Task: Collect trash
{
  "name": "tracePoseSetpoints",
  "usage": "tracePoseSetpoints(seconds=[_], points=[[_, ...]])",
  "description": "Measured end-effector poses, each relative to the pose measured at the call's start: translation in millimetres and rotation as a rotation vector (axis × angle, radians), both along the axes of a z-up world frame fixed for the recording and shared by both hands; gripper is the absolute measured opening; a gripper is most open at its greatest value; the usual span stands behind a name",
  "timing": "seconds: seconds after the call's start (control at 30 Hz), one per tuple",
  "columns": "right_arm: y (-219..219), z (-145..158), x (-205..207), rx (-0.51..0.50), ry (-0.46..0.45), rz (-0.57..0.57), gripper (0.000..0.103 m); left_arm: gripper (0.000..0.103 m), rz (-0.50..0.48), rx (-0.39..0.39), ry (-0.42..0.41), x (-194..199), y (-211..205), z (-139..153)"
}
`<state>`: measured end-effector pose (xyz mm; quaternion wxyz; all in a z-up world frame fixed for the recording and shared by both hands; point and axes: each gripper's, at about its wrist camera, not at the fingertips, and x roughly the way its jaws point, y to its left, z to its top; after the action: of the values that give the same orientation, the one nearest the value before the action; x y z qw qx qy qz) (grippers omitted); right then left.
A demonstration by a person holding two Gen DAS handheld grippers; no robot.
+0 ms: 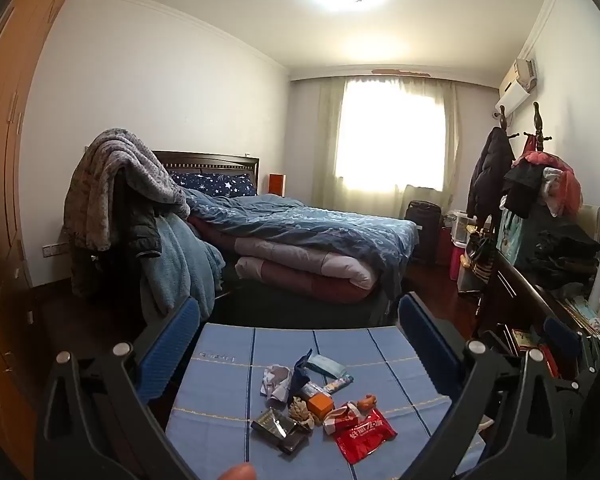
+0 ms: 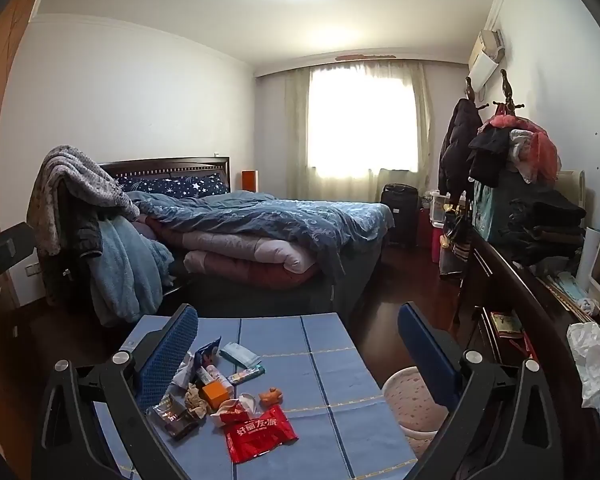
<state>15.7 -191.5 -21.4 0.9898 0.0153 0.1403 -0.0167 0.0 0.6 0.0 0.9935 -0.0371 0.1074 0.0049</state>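
A pile of trash lies on a small table with a blue cloth (image 1: 228, 400) (image 2: 324, 344). It holds a red snack packet (image 1: 365, 436) (image 2: 260, 434), an orange box (image 1: 320, 403) (image 2: 214, 394), a dark foil wrapper (image 1: 278, 429) (image 2: 172, 414), crumpled tissue (image 1: 300, 410) and other wrappers. My left gripper (image 1: 300, 340) is open above the table, empty, with the pile below between its fingers. My right gripper (image 2: 298, 344) is open and empty, to the right of the pile. A white bin (image 2: 414, 400) stands beside the table, under the right finger.
A bed (image 2: 268, 220) with blue and pink quilts stands behind the table. A chair draped with blankets (image 1: 140, 208) is at the left. A dark cabinet (image 2: 512, 300) piled with clothes runs along the right wall, with a white plastic bag (image 2: 596, 360) on it.
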Motion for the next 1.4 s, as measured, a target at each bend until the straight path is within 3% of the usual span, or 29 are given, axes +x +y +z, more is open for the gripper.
tracePoseSetpoints(seconds=[0.4,1.4], points=[[-2.2,11.8,-3.4,-0.003,-0.027,-0.022,0.099,0.100,-0.003,-0.009,-0.004,-2.6,1.7,0.4],[1.0,-2.4,0.1,0.000,0.006,-0.008,0.099,0.100,-0.005,-0.025,0.056,18.4,4.4,-8.9]])
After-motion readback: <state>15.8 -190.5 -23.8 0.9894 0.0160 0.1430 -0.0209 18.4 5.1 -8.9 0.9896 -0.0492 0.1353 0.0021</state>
